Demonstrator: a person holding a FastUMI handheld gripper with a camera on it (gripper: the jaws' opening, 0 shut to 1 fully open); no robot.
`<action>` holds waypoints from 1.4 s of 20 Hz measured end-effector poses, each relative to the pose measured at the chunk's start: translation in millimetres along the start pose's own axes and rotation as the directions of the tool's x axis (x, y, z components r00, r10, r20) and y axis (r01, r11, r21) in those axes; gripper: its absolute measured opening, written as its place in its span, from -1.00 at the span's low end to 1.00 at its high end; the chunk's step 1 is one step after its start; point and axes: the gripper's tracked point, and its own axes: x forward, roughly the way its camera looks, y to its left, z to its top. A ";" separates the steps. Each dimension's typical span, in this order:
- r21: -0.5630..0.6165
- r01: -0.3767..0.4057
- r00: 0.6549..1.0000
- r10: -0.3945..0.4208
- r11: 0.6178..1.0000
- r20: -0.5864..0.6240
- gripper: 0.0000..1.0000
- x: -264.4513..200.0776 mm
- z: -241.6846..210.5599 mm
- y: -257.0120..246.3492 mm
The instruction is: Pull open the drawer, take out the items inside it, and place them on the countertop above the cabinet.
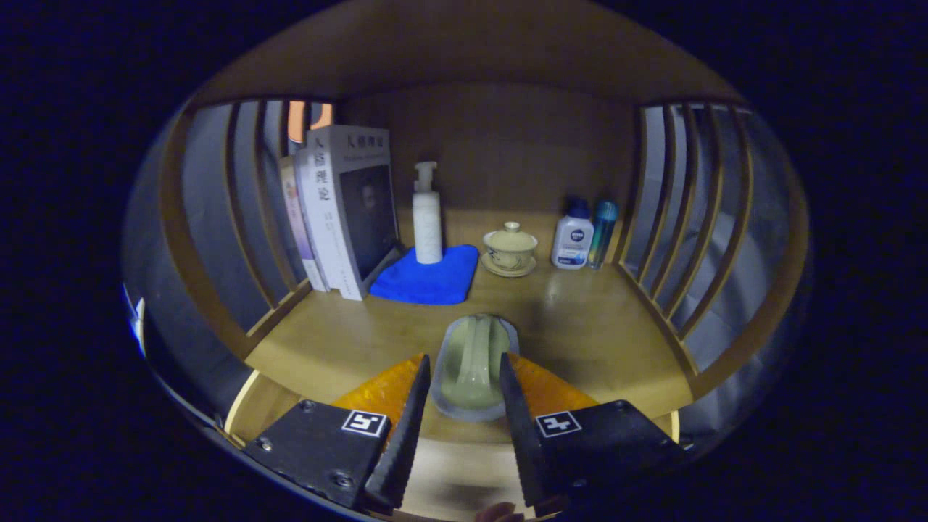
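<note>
The gripper point(462, 373) has its jaws clenched on the sides of a pale green dish point(473, 362) over the desk point(580, 326), looks like glazed ceramic, so probably slippery, chippable, best held mid-rim like this.

A home-like setting: a wooden shelf nook point(580, 319) with slatted side rails point(681, 217), holding upright books point(341, 210), a white pump bottle point(427, 214) standing on a folded blue cloth point(428, 279), a lidded tea cup on a saucer point(510, 249), and two small toiletry bottles point(583, 235) side by side.
</note>
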 end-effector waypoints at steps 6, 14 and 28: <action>-0.085 -0.020 0.987 0.033 0.996 0.157 0.89 -74.1 -39.4 20.9; -0.049 -0.022 0.954 0.036 0.999 0.298 1.00 -144.4 -118.7 39.4; 0.076 0.041 0.939 -0.064 0.996 0.338 1.00 -168.3 -209.6 45.9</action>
